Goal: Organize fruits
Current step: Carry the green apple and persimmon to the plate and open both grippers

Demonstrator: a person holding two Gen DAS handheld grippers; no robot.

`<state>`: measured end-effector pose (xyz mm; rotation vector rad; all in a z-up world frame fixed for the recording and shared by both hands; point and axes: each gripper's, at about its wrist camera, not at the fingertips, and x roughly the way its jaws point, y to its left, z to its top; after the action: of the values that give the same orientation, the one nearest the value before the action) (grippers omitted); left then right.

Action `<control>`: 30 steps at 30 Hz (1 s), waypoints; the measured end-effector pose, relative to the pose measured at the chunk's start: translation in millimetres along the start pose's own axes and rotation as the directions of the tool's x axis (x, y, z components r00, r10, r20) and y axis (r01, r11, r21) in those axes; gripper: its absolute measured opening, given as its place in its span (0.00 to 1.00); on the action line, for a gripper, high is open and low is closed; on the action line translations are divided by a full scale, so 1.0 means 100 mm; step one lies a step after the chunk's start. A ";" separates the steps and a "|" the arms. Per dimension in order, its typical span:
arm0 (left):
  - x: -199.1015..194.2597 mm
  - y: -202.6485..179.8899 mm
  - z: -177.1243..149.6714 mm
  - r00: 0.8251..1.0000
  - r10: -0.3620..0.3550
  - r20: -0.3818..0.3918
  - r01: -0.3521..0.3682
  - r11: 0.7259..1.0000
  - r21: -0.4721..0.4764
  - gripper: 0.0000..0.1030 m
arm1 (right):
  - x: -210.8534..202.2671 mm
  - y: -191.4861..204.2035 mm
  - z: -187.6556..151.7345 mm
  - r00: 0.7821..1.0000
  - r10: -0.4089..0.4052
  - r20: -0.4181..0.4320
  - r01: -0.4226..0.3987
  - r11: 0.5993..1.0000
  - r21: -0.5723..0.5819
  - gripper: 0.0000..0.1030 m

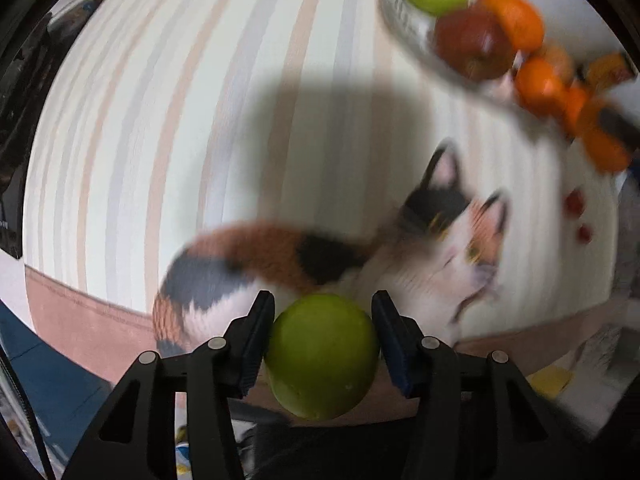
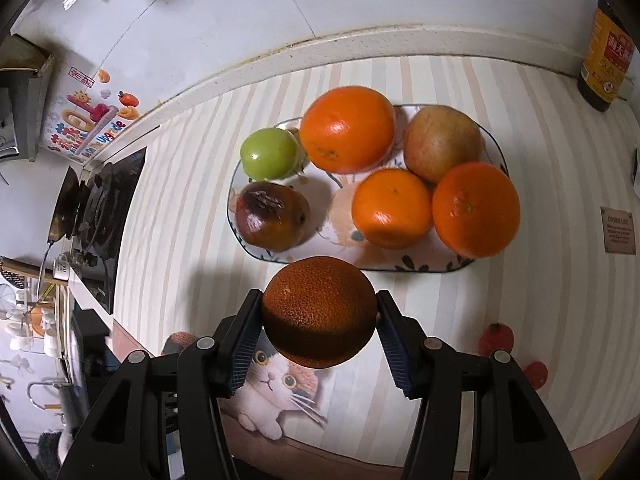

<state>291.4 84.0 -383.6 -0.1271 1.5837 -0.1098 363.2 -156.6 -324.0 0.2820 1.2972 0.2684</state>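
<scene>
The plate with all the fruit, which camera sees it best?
The right wrist view: the plate lies whole and sharp, all six fruits countable. The left wrist view catches only a blurred part of it in its top right corner.

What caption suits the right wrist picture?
Right gripper holds a dark orange just short of the fruit plate.

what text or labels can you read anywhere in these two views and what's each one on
"Upgrade": coloured lettering on the fruit sticker on the white wall; its other letters are too distorted to read.
Dark bottle: yellow and red label with Chinese characters, too small to read.
Brown plaque: several lines of print, too small to read.
White mug by the stove: dark marking, unreadable.
Left wrist view: blurred, nothing legible.
</scene>
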 end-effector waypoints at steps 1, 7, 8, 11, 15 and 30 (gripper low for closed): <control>-0.07 -0.03 0.09 1.000 -0.021 0.013 0.021 1.000 0.002 0.46 | 0.00 0.02 0.03 1.000 0.004 0.003 -0.004 1.000 0.000 0.57; -0.54 -0.11 0.97 0.980 -0.145 0.137 0.153 0.987 -0.051 0.46 | 0.09 0.07 0.32 0.999 0.032 0.010 -0.032 0.999 0.022 0.57; -0.60 -0.16 1.30 0.975 -0.154 0.160 0.166 0.984 -0.068 0.46 | 0.12 0.07 0.38 0.999 0.033 0.007 -0.033 0.999 0.026 0.57; -0.63 -0.19 1.80 0.966 -0.177 0.188 0.197 0.976 -0.094 0.47 | 0.24 0.09 0.58 1.000 0.020 -0.002 -0.020 0.999 0.031 0.57; -0.46 -0.16 2.18 0.969 -0.192 0.157 0.212 0.970 -0.120 0.47 | 0.42 0.09 0.78 1.000 -0.010 -0.030 0.011 0.999 0.036 0.57; -0.22 -0.19 2.13 0.960 -0.272 0.068 0.280 0.941 -0.191 0.47 | 0.64 0.05 0.93 0.995 -0.056 -0.078 0.061 0.996 0.058 0.59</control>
<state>505.0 70.4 -362.6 -0.5072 1.5266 -0.1664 468.7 -135.0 -357.1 0.2870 1.3881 0.1915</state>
